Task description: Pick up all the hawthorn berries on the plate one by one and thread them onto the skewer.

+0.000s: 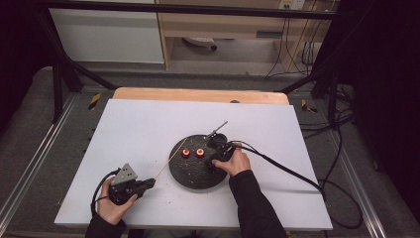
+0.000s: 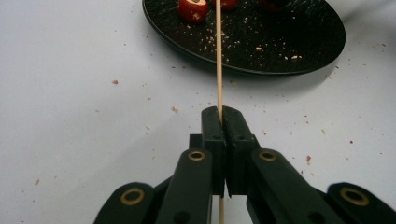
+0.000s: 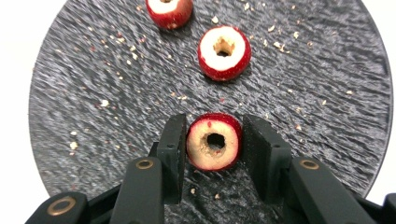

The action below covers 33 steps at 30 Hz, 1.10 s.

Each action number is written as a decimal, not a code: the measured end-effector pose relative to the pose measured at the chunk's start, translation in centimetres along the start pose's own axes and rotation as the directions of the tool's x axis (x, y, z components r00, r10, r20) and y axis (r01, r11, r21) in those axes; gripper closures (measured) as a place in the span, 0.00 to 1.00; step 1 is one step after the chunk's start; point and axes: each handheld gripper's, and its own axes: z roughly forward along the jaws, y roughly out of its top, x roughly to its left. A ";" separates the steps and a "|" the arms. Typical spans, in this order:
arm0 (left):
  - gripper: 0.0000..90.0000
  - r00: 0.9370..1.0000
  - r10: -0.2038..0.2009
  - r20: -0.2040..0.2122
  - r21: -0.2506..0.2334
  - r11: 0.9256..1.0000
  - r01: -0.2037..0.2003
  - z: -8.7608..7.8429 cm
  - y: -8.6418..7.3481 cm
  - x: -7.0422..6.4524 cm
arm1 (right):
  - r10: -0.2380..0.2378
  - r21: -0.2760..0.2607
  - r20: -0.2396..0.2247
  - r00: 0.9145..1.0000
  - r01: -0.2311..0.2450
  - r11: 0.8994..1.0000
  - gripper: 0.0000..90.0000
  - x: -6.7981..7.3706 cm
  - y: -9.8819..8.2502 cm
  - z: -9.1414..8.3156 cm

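A black round plate (image 1: 193,178) (image 3: 93,93) (image 2: 280,42) lies mid-table. My right gripper (image 1: 216,156) (image 3: 215,120) reaches over it, shut on a red cored fruit piece (image 3: 205,156), with a jaw touching each side. Two more red cored pieces (image 3: 236,58) (image 3: 169,11) lie on the plate beyond it, also visible from above (image 1: 200,152) (image 1: 185,152). My left gripper (image 1: 148,183) (image 2: 222,114) sits near the table's front left, shut on a thin wooden skewer (image 2: 218,56) (image 1: 171,159). The skewer points toward the plate and its tip reaches over the plate's left side.
Crumbs dot the plate and the white table top (image 1: 148,124). A thin grey rod (image 1: 219,129) lies at the plate's far edge. Black cables (image 1: 287,171) trail off to the right. A metal frame and floor surround the table.
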 end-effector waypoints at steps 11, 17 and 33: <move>0.98 1.000 0.005 -0.004 -0.004 1.000 -0.005 0.0 0.0 -0.3 | 0.034 -0.110 -0.014 0.999 -0.036 0.993 0.69 0.4 -0.4 -2.6; 0.98 1.000 0.008 -0.007 -0.006 1.000 -0.008 0.0 0.0 -0.4 | 0.058 -0.193 -0.038 0.998 -0.065 0.979 0.69 0.5 -1.2 -3.4; 0.98 1.000 0.007 -0.002 -0.013 1.000 -0.007 0.2 0.1 -0.8 | 0.164 -0.430 -0.129 0.978 -0.204 0.879 0.69 -0.2 -4.6 -4.2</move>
